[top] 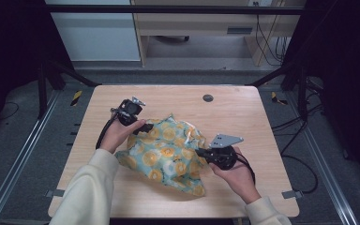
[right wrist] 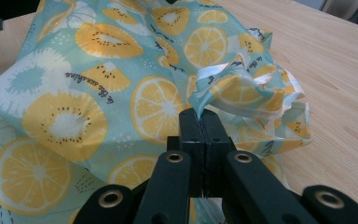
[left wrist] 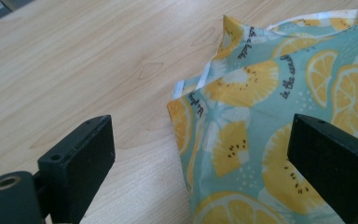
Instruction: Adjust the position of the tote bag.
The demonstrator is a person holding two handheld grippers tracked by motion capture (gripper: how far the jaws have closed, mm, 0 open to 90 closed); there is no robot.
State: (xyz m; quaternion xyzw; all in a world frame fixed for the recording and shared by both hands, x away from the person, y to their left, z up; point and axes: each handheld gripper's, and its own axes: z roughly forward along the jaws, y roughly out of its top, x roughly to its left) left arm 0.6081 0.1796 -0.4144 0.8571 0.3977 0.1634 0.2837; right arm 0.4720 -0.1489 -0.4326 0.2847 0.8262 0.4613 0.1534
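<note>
A light-blue cloth [top: 168,150] printed with orange and kiwi slices lies crumpled in the middle of the wooden table [top: 243,117]. My left gripper [top: 143,128] is at the cloth's upper left edge. In the left gripper view its jaws [left wrist: 203,140] stand wide open, with a corner of the cloth [left wrist: 261,93] lying between and below them, untouched. My right gripper [top: 201,152] is at the cloth's right side. In the right gripper view its jaws [right wrist: 199,126] are pressed together on a bunched, white-hemmed edge of the cloth [right wrist: 242,88].
A round grey grommet [top: 208,98] sits in the tabletop near the far edge. Bare wood [left wrist: 74,56] lies left of the cloth. Dark frame posts [top: 42,84] flank the table, and cables [top: 304,164] trail on the floor at the right.
</note>
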